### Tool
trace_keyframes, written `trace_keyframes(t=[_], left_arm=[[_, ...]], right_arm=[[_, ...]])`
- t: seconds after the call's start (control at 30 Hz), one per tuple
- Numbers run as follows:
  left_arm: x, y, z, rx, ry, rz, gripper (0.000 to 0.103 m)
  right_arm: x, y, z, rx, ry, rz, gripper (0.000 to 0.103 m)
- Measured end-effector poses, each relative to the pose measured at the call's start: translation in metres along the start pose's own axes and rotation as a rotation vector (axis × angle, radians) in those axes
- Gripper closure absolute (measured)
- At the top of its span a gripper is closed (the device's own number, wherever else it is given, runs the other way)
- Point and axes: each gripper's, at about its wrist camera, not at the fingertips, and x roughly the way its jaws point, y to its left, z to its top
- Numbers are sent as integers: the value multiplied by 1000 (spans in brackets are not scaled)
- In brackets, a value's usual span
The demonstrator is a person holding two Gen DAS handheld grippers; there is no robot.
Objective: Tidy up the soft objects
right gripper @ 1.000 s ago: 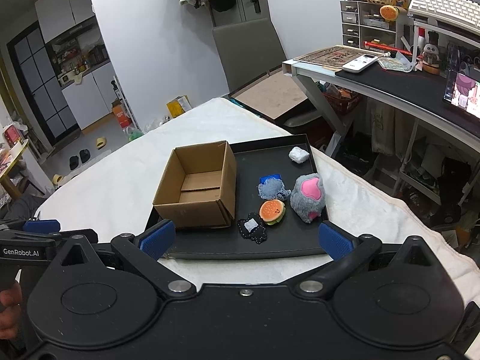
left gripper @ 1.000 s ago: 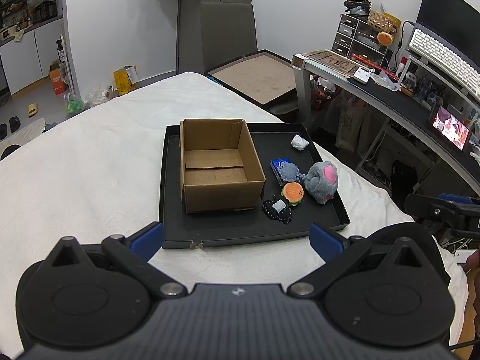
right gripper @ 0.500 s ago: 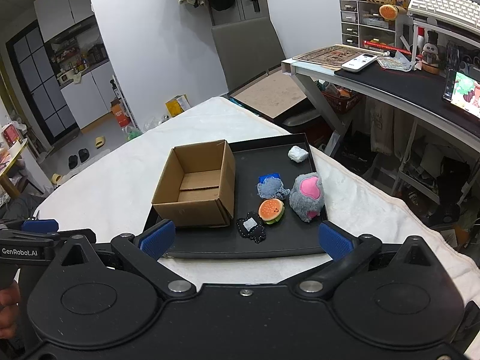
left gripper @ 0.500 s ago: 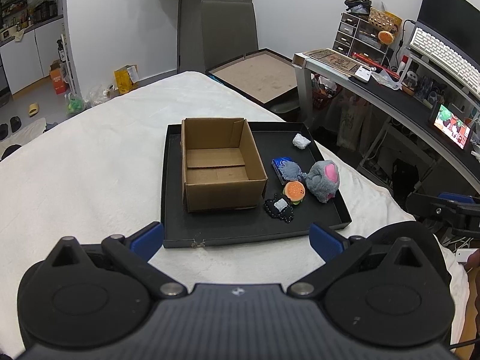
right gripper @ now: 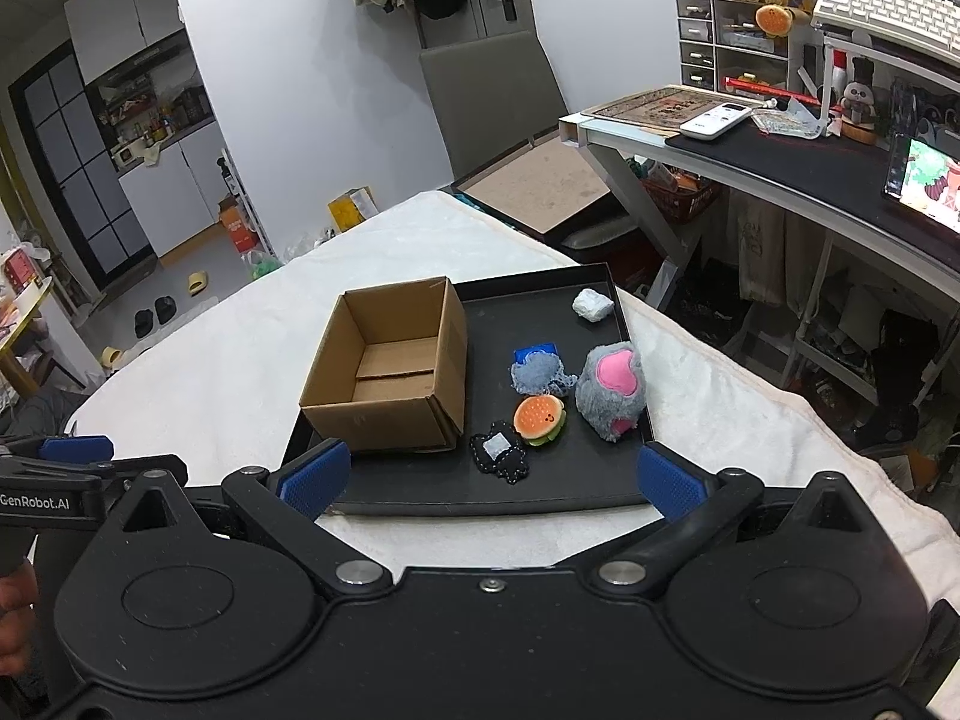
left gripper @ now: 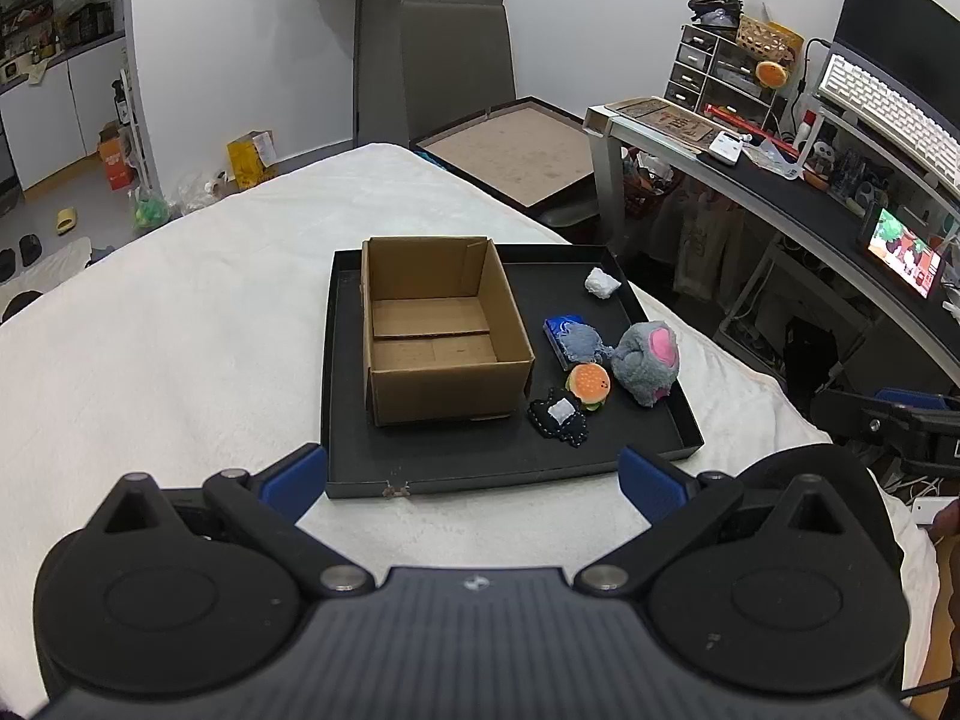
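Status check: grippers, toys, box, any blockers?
Left gripper open, empty. Right gripper open, empty, short of the tray. Cardboard box empty; burger plush and grey plush beside it. Nothing in the way.

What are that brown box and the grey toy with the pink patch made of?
The box looks like plain matte corrugated cardboard, given its brown colour and folded bottom flaps. The grey toy seems to be fuzzy plush fabric: its shaggy pile shows, and the pink patch looks smoother.

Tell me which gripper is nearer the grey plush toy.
Right, by a small margin. The right gripper hovers open at the tray's near edge facing the grey plush toy; the left gripper hovers open farther left.
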Motion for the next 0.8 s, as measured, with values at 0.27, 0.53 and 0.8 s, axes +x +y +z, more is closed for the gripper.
trace_keyframes(t=[0.27,0.53,0.8], left_arm=[[1,2,3,-4,-7,-1,0],[6,7,17,-1,-2,0,1],[20,19,34,-21,-13,13,1]], right_arm=[[1,2,3,3,1,14,0],[7,4,10,-1,0,19,0],[22,-2,17,17,-6,3,0]])
